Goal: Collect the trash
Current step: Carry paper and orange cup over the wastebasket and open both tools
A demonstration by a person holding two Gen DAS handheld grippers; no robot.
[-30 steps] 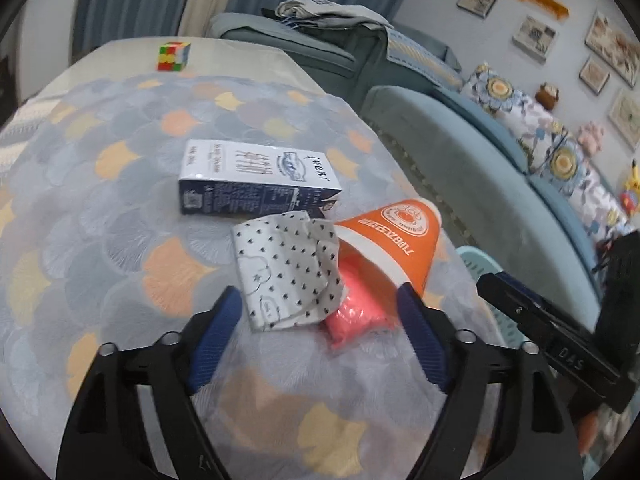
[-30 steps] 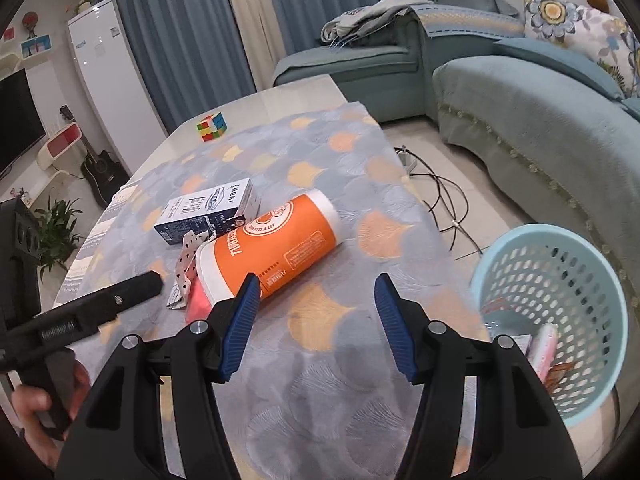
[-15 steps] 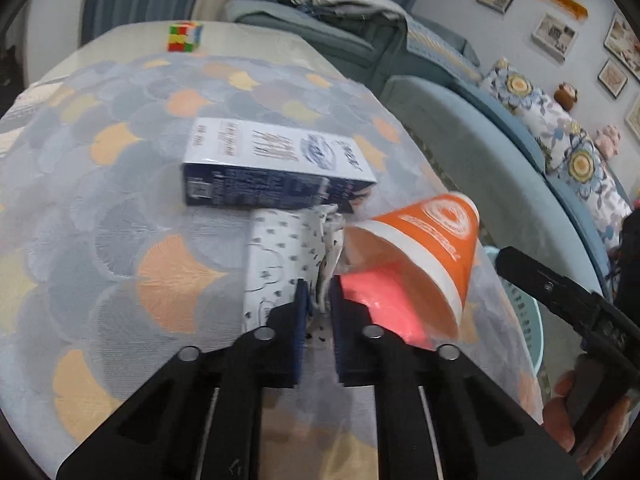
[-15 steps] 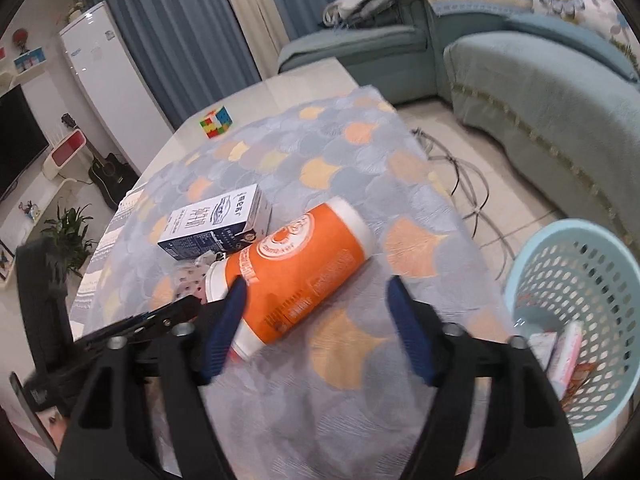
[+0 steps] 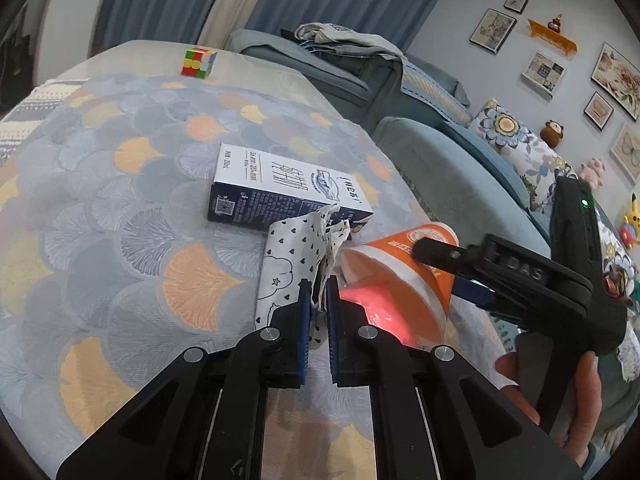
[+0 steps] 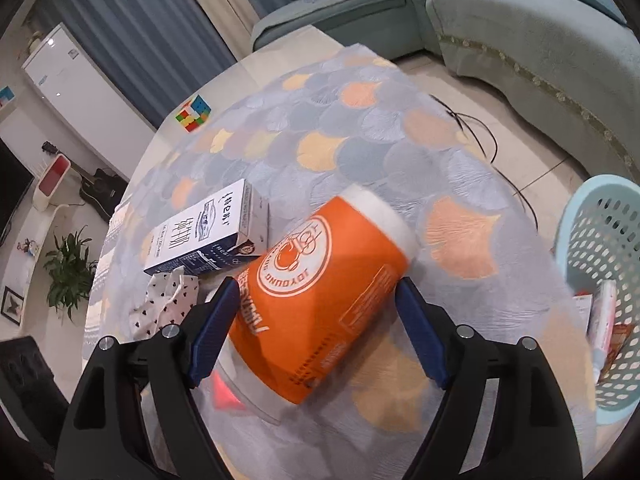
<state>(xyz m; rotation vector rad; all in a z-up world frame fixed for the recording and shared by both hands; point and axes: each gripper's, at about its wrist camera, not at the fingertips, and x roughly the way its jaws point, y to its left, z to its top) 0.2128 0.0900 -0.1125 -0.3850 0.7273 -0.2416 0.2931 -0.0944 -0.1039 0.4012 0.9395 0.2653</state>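
A white wrapper with black hearts [image 5: 290, 256] lies on the patterned tablecloth; my left gripper [image 5: 318, 292] is shut on its near edge. The wrapper also shows in the right wrist view [image 6: 168, 300]. An orange paper cup [image 6: 320, 292] lies on its side beside the wrapper, its open mouth facing the left gripper [image 5: 396, 292]. My right gripper [image 6: 316, 300] is open, its fingers on either side of the cup. A blue and white carton [image 5: 288, 188] lies behind the wrapper and shows in the right wrist view too [image 6: 208, 232].
A light blue trash basket [image 6: 600, 280] with some trash inside stands on the floor right of the table. A colour cube [image 5: 198, 62] sits at the table's far end. A blue sofa [image 5: 460, 184] runs along the right. Cables [image 6: 480, 132] lie on the floor.
My left gripper closed on the heart wrapper. My right gripper moved forward and down until its open fingers straddle the orange cup.
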